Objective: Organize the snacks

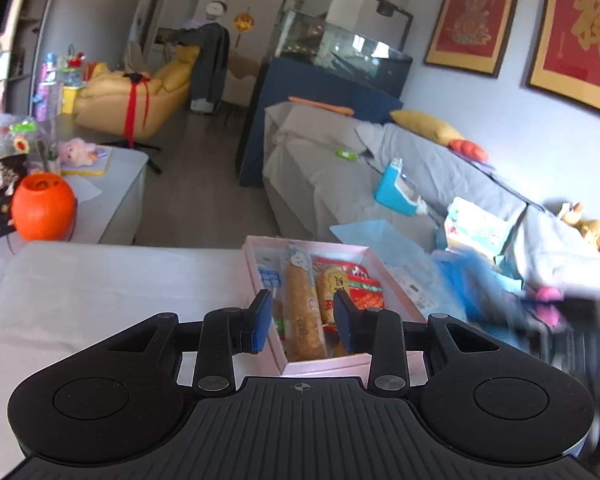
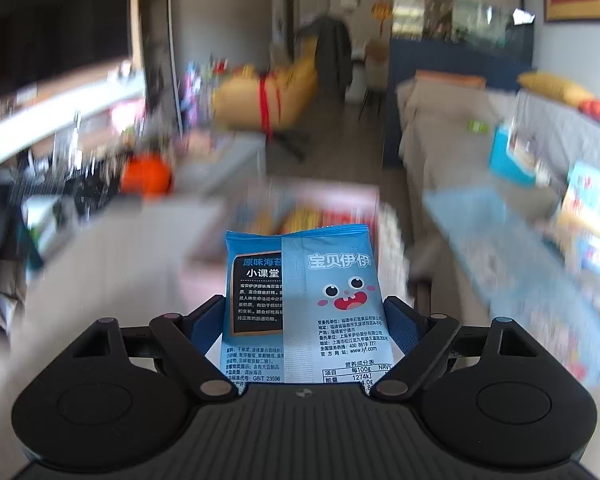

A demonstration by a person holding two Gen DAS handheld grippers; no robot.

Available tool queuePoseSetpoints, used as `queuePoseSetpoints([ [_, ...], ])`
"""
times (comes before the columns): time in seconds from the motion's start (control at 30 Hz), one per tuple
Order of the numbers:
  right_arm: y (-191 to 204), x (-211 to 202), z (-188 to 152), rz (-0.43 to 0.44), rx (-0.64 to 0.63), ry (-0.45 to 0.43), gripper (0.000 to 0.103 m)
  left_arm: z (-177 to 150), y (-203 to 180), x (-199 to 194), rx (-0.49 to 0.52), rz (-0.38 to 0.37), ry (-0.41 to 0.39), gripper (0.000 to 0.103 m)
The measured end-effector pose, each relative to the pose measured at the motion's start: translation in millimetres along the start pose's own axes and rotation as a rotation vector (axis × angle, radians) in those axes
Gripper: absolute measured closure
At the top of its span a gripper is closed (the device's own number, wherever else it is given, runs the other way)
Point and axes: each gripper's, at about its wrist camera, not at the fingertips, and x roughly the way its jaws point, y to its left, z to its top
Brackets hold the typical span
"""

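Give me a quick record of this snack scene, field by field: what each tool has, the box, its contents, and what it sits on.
left tool: empty, pads apart, above the near end of the box
right tool: closed on a blue snack packet, printed back facing the camera
box: pink, shallow, open-topped
box contents: long tan pastry stick, yellow packet, red packet, blue-and-white packet, lying side by side
surface: pale table
nearby: orange round container on the far left of a neighbouring table

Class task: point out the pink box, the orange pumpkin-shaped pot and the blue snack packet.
pink box [image 1: 396,280], left wrist view, right wall.
orange pumpkin-shaped pot [image 1: 44,210], left wrist view, front.
blue snack packet [image 2: 332,280], right wrist view, printed back.
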Motion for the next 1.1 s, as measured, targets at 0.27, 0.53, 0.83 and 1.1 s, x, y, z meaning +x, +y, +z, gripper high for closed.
queuePoseSetpoints([
  [0.27, 10, 84, 99, 0.001, 0.022, 0.009, 0.004, -29, 15, 1, 0.031, 0.043, 0.047, 0.066],
  [0.53, -6, 102, 45, 0.022, 0.106, 0.098, 0.004, -70, 11, 1, 0.112, 0.091, 0.118, 0.066],
  [0.83, 20, 52, -68, -0.012, 0.071, 0.17, 0.004, -132, -13, 8, 0.169, 0.169, 0.25, 0.064],
  [1.1, 36, 53, -117, -0.069, 0.034, 0.218, 0.0, -149, -29, 5, 0.099, 0.243, 0.153, 0.049],
])
